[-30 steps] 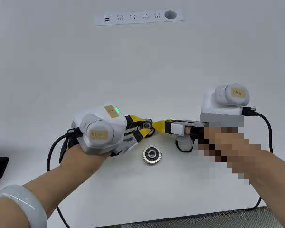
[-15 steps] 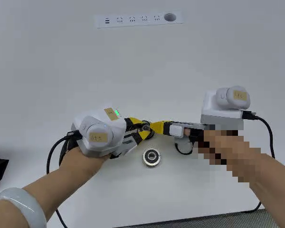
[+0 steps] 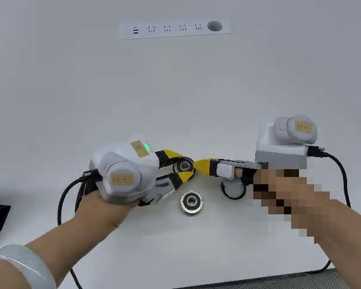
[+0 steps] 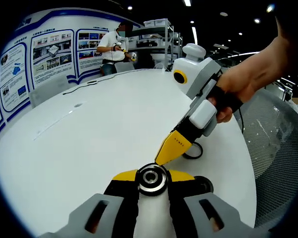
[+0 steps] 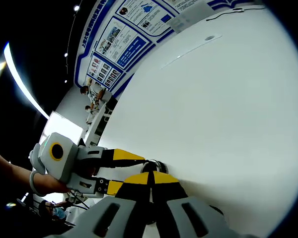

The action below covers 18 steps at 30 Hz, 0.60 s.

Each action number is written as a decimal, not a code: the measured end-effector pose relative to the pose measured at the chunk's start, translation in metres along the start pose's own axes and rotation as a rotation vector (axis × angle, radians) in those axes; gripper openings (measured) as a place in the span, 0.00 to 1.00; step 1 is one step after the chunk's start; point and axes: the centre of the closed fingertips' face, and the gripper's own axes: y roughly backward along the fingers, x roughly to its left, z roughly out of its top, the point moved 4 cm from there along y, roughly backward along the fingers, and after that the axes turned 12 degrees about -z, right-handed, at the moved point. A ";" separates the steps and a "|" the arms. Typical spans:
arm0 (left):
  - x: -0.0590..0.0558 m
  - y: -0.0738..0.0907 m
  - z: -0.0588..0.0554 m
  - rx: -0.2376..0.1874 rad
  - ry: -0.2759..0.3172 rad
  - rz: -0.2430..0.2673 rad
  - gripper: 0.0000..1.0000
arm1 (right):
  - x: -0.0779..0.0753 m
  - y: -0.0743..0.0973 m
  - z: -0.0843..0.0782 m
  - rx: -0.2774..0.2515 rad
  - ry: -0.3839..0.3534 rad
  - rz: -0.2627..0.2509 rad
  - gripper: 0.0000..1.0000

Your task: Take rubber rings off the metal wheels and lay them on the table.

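If the left gripper (image 3: 178,167), clamped on the metal wheel (image 4: 152,179), holds too lightly, a tug could wrench the wheel free — or the right gripper (image 3: 200,165), jaws pinched together at its rim, could slip off the rubber; whether it has caught any I cannot tell. The wheel — shiny, dark-rimmed — hangs above the table's (image 3: 78,90) middle, nearer the near edge.

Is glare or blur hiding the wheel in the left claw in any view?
Head view: even soft light, faint shadows; the wheel in the left claw is small but sharp. Left gripper view: fisheye curves the table edge, the wheel is crisp, glare-free. Right gripper view: rolled, table slanted; the right claw covers most of the wheel.
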 end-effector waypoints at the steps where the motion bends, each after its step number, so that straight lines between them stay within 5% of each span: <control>1: 0.000 0.000 0.000 0.002 -0.002 0.002 0.24 | 0.000 0.000 0.000 0.000 -0.001 0.001 0.02; 18: 0.000 0.014 -0.012 0.002 0.019 0.027 0.46 | 0.013 0.008 -0.002 -0.016 -0.002 0.031 0.02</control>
